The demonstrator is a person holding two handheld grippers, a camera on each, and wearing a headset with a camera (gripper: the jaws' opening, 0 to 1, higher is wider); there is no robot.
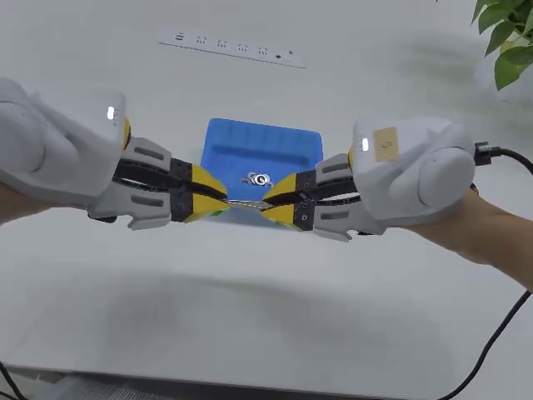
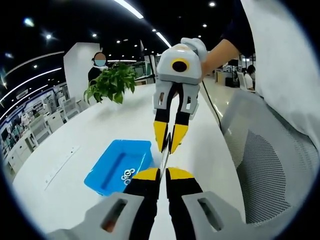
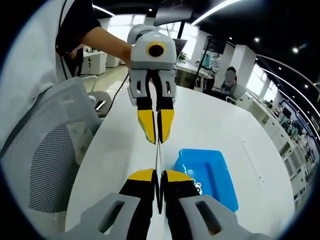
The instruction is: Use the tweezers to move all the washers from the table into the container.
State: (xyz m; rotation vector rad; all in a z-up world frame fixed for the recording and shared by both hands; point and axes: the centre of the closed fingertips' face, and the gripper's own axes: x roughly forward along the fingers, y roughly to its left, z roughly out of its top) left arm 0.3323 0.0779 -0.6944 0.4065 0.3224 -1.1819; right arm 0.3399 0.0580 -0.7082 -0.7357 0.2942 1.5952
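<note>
A blue container (image 1: 275,146) lies on the white table with several metal washers (image 1: 258,179) in it. Just in front of it, my two grippers face each other tip to tip. A thin pair of metal tweezers (image 1: 246,202) spans the gap between them. My left gripper (image 1: 218,200) is shut on one end and my right gripper (image 1: 271,204) on the other. In the left gripper view the tweezers (image 2: 164,155) run from my left gripper (image 2: 161,174) up to the right gripper (image 2: 169,145), with the container (image 2: 112,167) and washers (image 2: 127,174) to the left. In the right gripper view, the tweezers (image 3: 158,150) join my right gripper (image 3: 160,175) to the left gripper (image 3: 156,137).
A white power strip (image 1: 233,47) lies at the far side of the table. A green plant (image 1: 504,37) stands at the far right. A black cable (image 1: 500,333) trails off the right gripper. A mesh chair (image 3: 45,160) stands beside the table.
</note>
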